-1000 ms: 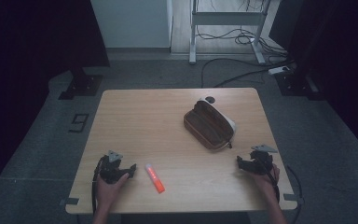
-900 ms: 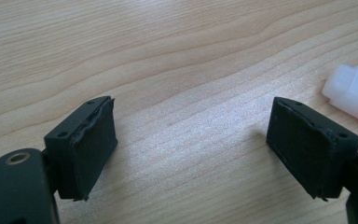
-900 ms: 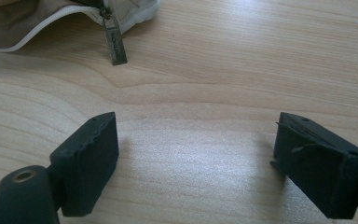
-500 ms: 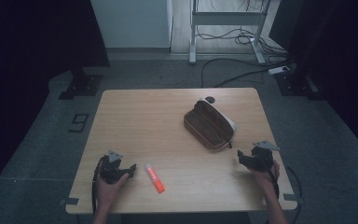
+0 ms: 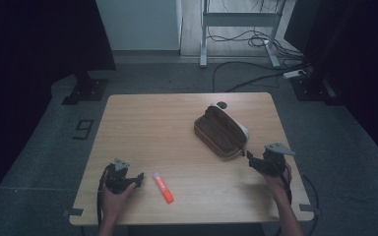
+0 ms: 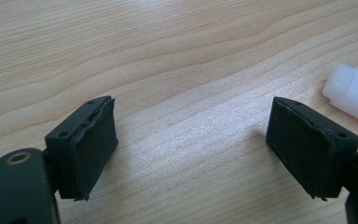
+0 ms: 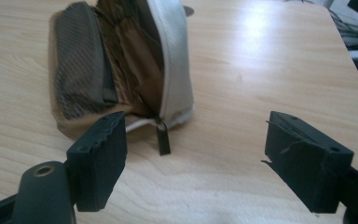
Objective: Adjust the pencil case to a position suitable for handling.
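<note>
While both hands rest near the counter's front edge, this is how the scene stands:

Counter: a light wooden counter with rounded corners, on a grey floor.

Left tongs: the left tongs sit low at the front left of the counter, held in the person's left hand. In the left gripper view the jaws stand wide apart over bare wood grain, with nothing between them.

Glue stick: an orange glue stick with a whitish cap lies flat just beside the left tongs, toward the counter's middle, aslant to the front edge. In the left gripper view its pale cap end shows beyond the right-hand jaw, apart from it.

Right tongs: the right tongs are at the front right, in the person's right hand. Their jaws have just been closing a little, yet they remain well apart, and nothing lies between them.

Pencil case: a brown pencil case with a pale outer side lies right of centre, unzipped and gaping. In the right gripper view its open mouth faces the tongs.

Zipper pull: a dark zipper pull hangs at the near end of the case, just ahead of the right tongs, not touched by them.
</note>
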Action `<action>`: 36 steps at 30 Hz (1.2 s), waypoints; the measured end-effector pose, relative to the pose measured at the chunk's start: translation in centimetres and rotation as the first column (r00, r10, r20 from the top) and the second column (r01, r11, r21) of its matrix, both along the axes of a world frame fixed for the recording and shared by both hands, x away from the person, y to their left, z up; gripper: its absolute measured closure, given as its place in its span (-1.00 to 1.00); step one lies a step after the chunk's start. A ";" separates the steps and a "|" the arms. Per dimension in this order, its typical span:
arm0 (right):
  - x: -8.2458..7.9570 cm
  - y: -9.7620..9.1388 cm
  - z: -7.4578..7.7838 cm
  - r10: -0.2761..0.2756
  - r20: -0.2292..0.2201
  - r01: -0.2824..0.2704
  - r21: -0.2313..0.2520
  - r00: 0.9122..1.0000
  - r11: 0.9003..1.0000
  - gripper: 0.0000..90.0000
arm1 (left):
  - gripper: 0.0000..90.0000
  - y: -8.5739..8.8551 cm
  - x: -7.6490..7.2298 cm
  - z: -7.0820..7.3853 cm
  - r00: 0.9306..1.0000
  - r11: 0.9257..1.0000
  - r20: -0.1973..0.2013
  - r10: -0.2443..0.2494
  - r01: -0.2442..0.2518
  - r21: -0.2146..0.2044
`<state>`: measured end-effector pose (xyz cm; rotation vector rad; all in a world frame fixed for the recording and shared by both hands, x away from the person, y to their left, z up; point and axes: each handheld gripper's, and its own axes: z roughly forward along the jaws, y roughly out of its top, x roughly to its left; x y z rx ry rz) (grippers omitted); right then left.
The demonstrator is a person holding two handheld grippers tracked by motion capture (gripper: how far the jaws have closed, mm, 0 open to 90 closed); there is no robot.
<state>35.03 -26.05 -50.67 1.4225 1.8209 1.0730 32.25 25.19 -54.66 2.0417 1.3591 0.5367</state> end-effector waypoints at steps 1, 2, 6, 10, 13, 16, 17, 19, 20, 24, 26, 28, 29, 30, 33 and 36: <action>0.1 0.1 0.1 0.001 0.005 -0.001 0.004 1.000 1.000 -0.54 | -0.65 0.0 0.0 0.0 1.000 1.000 0.000 -0.001 0.001 0.001; 0.1 0.2 0.2 0.006 0.007 -0.006 0.006 1.000 1.000 -0.54 | -0.65 0.0 0.0 0.0 1.000 1.000 0.001 0.001 -0.001 -0.001; 0.6 0.7 0.6 0.014 0.015 -0.014 0.007 1.000 1.000 -0.53 | -0.65 0.0 0.0 0.0 1.000 1.000 0.000 0.000 0.000 0.000; 1.1 1.2 1.2 0.028 0.022 -0.029 0.016 0.999 0.999 -0.52 | -0.65 0.0 0.0 0.0 1.000 1.000 0.000 0.000 0.000 0.000; 1.5 1.6 1.8 0.035 0.035 -0.035 0.008 0.999 0.999 -0.52 | -0.65 0.0 0.0 0.0 1.000 1.000 0.000 -0.001 0.001 0.001; 1.8 2.0 2.3 0.043 0.041 -0.043 0.011 0.998 0.999 -0.52 | -0.65 0.0 0.0 0.0 1.000 1.000 0.000 -0.001 0.001 0.001; 2.0 2.2 2.4 0.041 0.045 -0.041 0.011 0.998 0.999 -0.52 | -0.65 0.0 0.0 0.0 1.000 1.000 0.000 0.000 0.000 0.001; 2.3 2.3 2.7 0.041 0.049 -0.042 0.012 0.998 0.999 -0.52 | -0.65 0.0 0.0 0.0 1.000 1.000 0.000 -0.001 0.001 0.000; 2.4 2.3 2.8 0.046 0.052 -0.047 0.015 0.998 0.999 -0.52 | -0.65 0.0 0.0 0.0 1.000 1.000 0.000 -0.001 0.001 0.001; 2.9 2.6 3.1 0.050 0.050 -0.050 0.006 0.998 0.999 -0.52 | -0.64 0.0 0.0 0.0 1.000 1.000 -0.001 -0.002 0.002 0.001; 3.3 2.9 3.1 0.053 0.051 -0.053 -0.012 0.997 0.999 -0.52 | -0.64 0.0 0.0 0.0 1.000 1.000 -0.001 -0.002 0.002 0.001; 3.7 3.1 3.1 0.054 0.053 -0.053 -0.029 0.997 0.998 -0.52 | -0.64 0.0 0.0 0.0 1.000 1.000 -0.001 -0.002 0.002 0.000; 4.0 3.1 3.0 0.056 0.046 -0.055 -0.026 0.997 0.998 -0.53 | -0.64 0.0 0.0 0.0 1.000 1.000 -0.001 -0.002 0.002 0.001; 4.3 3.2 3.0 0.059 0.038 -0.058 -0.028 0.998 0.998 -0.53 | -0.64 0.0 0.0 0.0 1.000 1.000 -0.001 -0.002 0.002 0.000; 4.9 3.3 3.0 0.060 0.037 -0.059 -0.030 0.997 0.998 -0.53 | -0.64 0.0 0.0 0.0 1.000 1.000 -0.001 -0.002 0.002 0.001; 5.4 3.4 3.0 0.060 0.037 -0.059 -0.031 0.998 0.998 -0.53 | -0.64 0.0 0.0 0.0 1.000 1.000 -0.001 -0.003 0.003 0.001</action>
